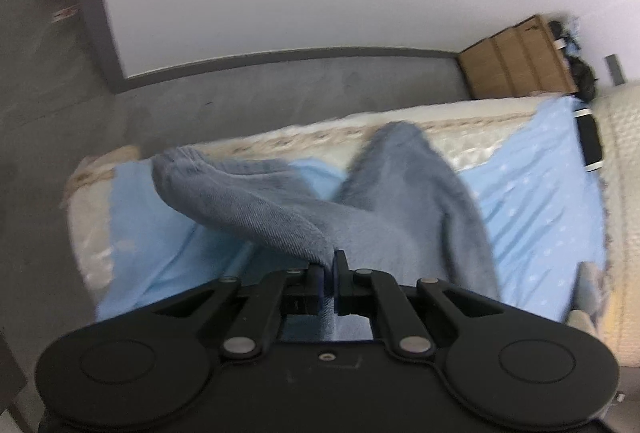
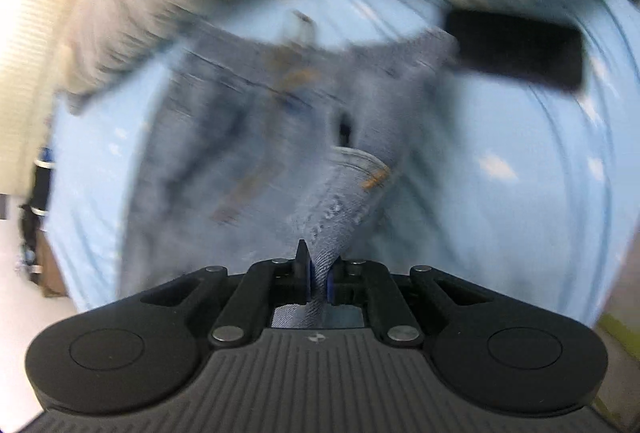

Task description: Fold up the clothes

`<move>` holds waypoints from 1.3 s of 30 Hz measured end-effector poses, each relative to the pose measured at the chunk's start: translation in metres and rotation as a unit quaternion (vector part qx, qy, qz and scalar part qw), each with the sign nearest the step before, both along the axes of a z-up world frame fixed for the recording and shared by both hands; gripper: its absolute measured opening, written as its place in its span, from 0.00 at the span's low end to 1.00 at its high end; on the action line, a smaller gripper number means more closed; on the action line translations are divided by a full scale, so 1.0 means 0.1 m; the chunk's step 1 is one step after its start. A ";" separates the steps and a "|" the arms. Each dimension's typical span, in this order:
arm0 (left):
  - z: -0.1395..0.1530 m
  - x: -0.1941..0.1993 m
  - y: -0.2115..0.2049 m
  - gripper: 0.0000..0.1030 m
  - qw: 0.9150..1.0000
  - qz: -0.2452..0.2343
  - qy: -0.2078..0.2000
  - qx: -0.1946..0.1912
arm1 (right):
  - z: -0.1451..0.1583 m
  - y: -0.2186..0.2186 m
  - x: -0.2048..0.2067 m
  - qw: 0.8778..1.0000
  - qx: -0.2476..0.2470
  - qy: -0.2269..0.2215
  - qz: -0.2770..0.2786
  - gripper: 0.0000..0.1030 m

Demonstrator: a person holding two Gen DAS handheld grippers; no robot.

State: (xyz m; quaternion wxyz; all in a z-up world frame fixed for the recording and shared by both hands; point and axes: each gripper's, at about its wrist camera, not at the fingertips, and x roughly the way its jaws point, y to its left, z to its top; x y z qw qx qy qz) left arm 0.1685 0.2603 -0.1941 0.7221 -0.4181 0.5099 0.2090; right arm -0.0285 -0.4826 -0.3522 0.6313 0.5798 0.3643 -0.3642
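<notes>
Both grippers pinch a pair of blue jeans (image 1: 288,209) over a light-blue sheet (image 1: 532,193) on a mattress (image 1: 460,129) — the left gripper (image 1: 327,265) at a leg edge, the right gripper (image 2: 319,269) apparently near the waistband, though blur obscures it — holding the denim taut, likely for folding.

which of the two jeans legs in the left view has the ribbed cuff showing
The left leg: its far end shows a ribbed, stitched cuff. The right leg ends in a smooth rounded fold with no cuff visible.
</notes>
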 end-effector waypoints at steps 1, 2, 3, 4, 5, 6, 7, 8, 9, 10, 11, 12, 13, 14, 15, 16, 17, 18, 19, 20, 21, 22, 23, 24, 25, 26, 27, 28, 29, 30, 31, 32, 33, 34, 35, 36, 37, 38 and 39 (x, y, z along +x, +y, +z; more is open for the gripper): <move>-0.01 -0.06 -0.04 0.03 1.000 0.005 0.005 0.005 | -0.07 0.00 -0.07 1.000 0.008 0.000 0.001 0.08; -0.02 -0.13 -0.07 0.03 1.000 0.009 0.011 0.010 | -0.14 0.00 -0.14 1.000 0.016 0.000 0.001 0.12; -0.03 -0.19 -0.11 0.03 1.000 0.017 0.011 0.013 | -0.21 0.00 -0.22 1.000 0.025 0.000 0.002 0.17; -0.03 -0.23 -0.14 0.03 1.000 0.024 0.008 0.015 | -0.23 -0.03 -0.26 1.000 0.028 -0.007 0.003 0.21; -0.02 -0.27 -0.17 0.03 0.999 0.030 0.006 0.019 | -0.25 -0.07 -0.30 0.999 0.029 -0.015 0.005 0.32; 0.00 -0.29 -0.21 0.03 0.999 0.035 0.004 0.022 | -0.26 -0.11 -0.34 0.999 0.031 -0.023 0.006 0.44; 0.02 -0.31 -0.25 0.03 0.999 0.040 0.003 0.026 | -0.27 -0.17 -0.38 0.999 0.027 -0.029 0.004 0.48; 0.05 -0.31 -0.28 0.03 0.999 0.044 0.001 0.030 | -0.28 -0.25 -0.42 0.999 0.021 -0.035 0.001 0.56; 0.08 -0.32 -0.32 0.03 0.998 0.046 -0.001 0.035 | -0.31 -0.33 -0.45 0.999 0.021 -0.041 -0.004 0.63; 0.11 -0.31 -0.36 0.03 0.998 0.045 -0.002 0.042 | -0.34 -0.41 -0.47 0.999 0.023 -0.046 -0.009 0.65; 0.13 -0.30 -0.39 0.03 0.998 0.043 -0.003 0.049 | -0.38 -0.48 -0.48 0.998 0.022 -0.052 -0.014 0.68; 0.15 -0.29 -0.43 0.03 0.998 0.040 -0.003 0.056 | -0.42 -0.56 -0.48 0.998 0.020 -0.059 -0.019 0.69; 0.17 -0.28 -0.47 0.03 0.997 0.038 -0.005 0.063 | -0.45 -0.63 -0.49 0.997 0.016 -0.071 -0.029 0.69; 0.19 -0.28 -0.51 0.03 0.997 0.036 -0.005 0.070 | -0.47 -0.70 -0.51 0.995 0.017 -0.082 -0.047 0.69; 0.20 -0.27 -0.55 0.03 0.997 0.034 -0.006 0.076 | -0.50 -0.76 -0.52 0.993 0.019 -0.092 -0.065 0.70; 0.21 -0.26 -0.60 0.03 0.996 0.031 -0.006 0.082 | -0.52 -0.82 -0.54 0.991 0.021 -0.103 -0.084 0.70; 0.22 -0.26 -0.64 0.03 0.996 0.030 -0.007 0.086 | -0.54 -0.87 -0.54 0.990 0.022 -0.104 -0.097 0.70; 0.23 -0.26 -0.67 0.03 0.996 0.029 -0.009 0.089 | -0.57 -0.90 -0.53 0.990 0.026 -0.094 -0.103 0.68; 0.23 -0.26 -0.71 0.03 0.995 0.029 -0.010 0.091 | -0.59 -0.94 -0.51 0.990 0.031 -0.083 -0.108 0.65; 0.24 -0.27 -0.74 0.03 0.995 0.028 -0.012 0.094 | -0.58 -0.97 -0.48 0.991 0.036 -0.081 -0.102 0.51; 0.24 -0.27 -0.77 0.03 0.995 0.026 -0.013 0.096 | -0.58 -1.00 -0.44 0.992 0.041 -0.081 -0.093 0.36; 0.24 -0.28 -0.80 0.03 0.995 0.025 -0.014 0.099 | -0.57 -1.03 -0.40 0.992 0.046 -0.082 -0.084 0.32; 0.24 -0.28 -0.82 0.03 0.994 0.021 -0.013 0.103 | -0.51 -1.06 -0.40 0.993 0.038 -0.085 -0.074 0.16; 0.24 -0.27 -0.84 0.03 0.994 0.015 -0.011 0.107 | -0.45 -1.10 -0.40 0.994 0.028 -0.089 -0.063 0.13; 0.24 -0.27 -0.85 0.03 0.994 0.013 -0.009 0.110 | -0.38 -1.13 -0.41 0.994 0.017 -0.093 -0.053 0.13; 0.24 -0.28 -0.85 0.03 0.994 0.013 -0.008 0.110 | -0.32 -1.17 -0.41 0.994 0.007 -0.097 -0.042 0.12; 0.24 -0.29 -0.85 0.03 0.994 0.014 -0.008 0.109 | -0.26 -1.20 -0.42 0.994 -0.004 -0.100 -0.032 0.12; 0.24 -0.30 -0.85 0.03 0.994 0.014 -0.008 0.107 | -0.19 -1.24 -0.42 0.994 -0.015 -0.104 -0.022 0.11; 0.24 -0.32 -0.86 0.03 0.994 0.011 -0.009 0.104 | -0.13 -1.27 -0.42 0.994 -0.025 -0.108 -0.011 0.11; 0.22 -0.35 -0.87 0.03 0.995 0.007 -0.010 0.102 | -0.06 -1.31 -0.43 0.993 -0.036 -0.111 -0.001 0.11; 0.20 -0.37 -0.89 0.03 0.995 0.004 -0.011 0.102 | 0.00 -1.34 -0.43 0.992 -0.046 -0.115 0.010 0.12; 0.18 -0.40 -0.90 0.03 0.995 0.003 -0.010 0.100 | 0.07 -1.38 -0.44 0.991 -0.057 -0.118 0.020 0.12; 0.13 -0.44 -0.90 0.03 0.995 0.004 -0.005 0.096 | 0.13 -1.41 -0.44 0.990 -0.068 -0.122 0.031 0.12; 0.09 -0.48 -0.91 0.03 0.996 0.005 0.001 0.091 | 0.11 -1.41 -0.44 0.991 -0.069 -0.108 0.045 0.12; 0.04 -0.52 -0.91 0.03 0.996 0.006 0.006 0.086 | 0.08 -1.39 -0.44 0.992 -0.068 -0.091 0.061 0.15; 0.00 -0.57 -0.92 0.03 0.997 0.008 0.009 0.083 | 0.04 -1.38 -0.44 0.992 -0.067 -0.073 0.076 0.16; -0.04 -0.61 -0.92 0.03 0.997 0.009 0.012 0.079 | 0.03 -1.35 -0.46 0.993 -0.068 -0.061 0.081 0.17; -0.08 -0.66 -0.91 0.04 0.997 0.012 0.014 0.075 | 0.03 -1.31 -0.50 0.993 -0.069 -0.051 0.083 0.20; -0.12 -0.71 -0.89 0.04 0.997 0.017 0.016 0.069 | 0.05 -1.28 -0.53 0.993 -0.073 -0.042 0.083 0.23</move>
